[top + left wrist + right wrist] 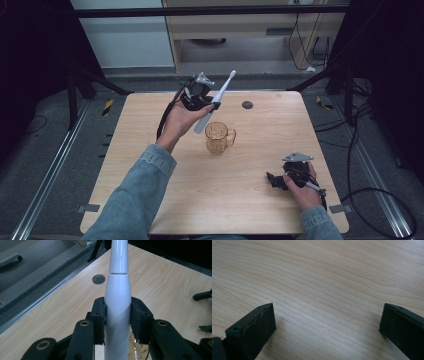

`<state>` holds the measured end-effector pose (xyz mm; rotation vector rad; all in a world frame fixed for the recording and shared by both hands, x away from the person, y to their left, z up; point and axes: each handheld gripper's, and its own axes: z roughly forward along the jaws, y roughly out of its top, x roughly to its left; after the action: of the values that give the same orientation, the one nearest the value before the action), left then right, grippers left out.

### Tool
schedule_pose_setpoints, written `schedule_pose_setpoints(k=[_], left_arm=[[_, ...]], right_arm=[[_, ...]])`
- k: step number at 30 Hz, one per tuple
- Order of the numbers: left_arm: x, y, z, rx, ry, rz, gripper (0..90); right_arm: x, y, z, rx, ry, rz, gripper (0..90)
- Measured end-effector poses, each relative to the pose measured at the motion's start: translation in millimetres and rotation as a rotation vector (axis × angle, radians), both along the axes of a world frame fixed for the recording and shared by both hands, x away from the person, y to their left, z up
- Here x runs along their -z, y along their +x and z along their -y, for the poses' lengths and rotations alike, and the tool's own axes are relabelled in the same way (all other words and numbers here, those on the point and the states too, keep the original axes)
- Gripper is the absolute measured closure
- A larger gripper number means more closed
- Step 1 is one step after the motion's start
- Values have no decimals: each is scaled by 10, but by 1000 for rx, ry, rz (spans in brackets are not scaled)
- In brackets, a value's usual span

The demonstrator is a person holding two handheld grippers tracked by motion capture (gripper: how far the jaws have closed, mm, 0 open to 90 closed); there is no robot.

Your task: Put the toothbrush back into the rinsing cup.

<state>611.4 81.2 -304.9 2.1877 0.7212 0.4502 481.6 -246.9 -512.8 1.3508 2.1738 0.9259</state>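
A white electric toothbrush [216, 100] is held above the table, its brush head pointing up and to the far right. My left gripper [210, 104] is shut on its handle; in the left gripper view both pads clamp the white handle [117, 310]. Just below the handle's lower end stands an amber glass mug [219, 138] on the wooden table [150, 165], its rim glimpsed under the jaws [136, 347]. My right gripper [274, 181] rests low near the table's front right, open, with bare wood between its jaws [327, 322].
A round dark hole [247, 105] sits in the tabletop near the far edge, also seen from the left gripper [98, 279]. Metal rails and cables run along both sides of the table. A cabinet stands beyond the far edge.
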Motion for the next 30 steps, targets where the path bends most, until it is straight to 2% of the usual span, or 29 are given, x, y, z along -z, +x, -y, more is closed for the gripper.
schedule_pose_setpoints(k=[6,10,19,30], left_arm=[[-26,13,35,-7,-25,23,664],[-14,45,75,3,-18,17,664],[-21,100,95,-3,-63,26,664],[6,119,157,-1,-82,52,664]], right_arm=[[0,2,3,-3,-2,2,4],[0,2,2,-2,-3,2,3],[-1,2,2,-2,-4,1,3],[0,3,4,-3,-7,3,4]])
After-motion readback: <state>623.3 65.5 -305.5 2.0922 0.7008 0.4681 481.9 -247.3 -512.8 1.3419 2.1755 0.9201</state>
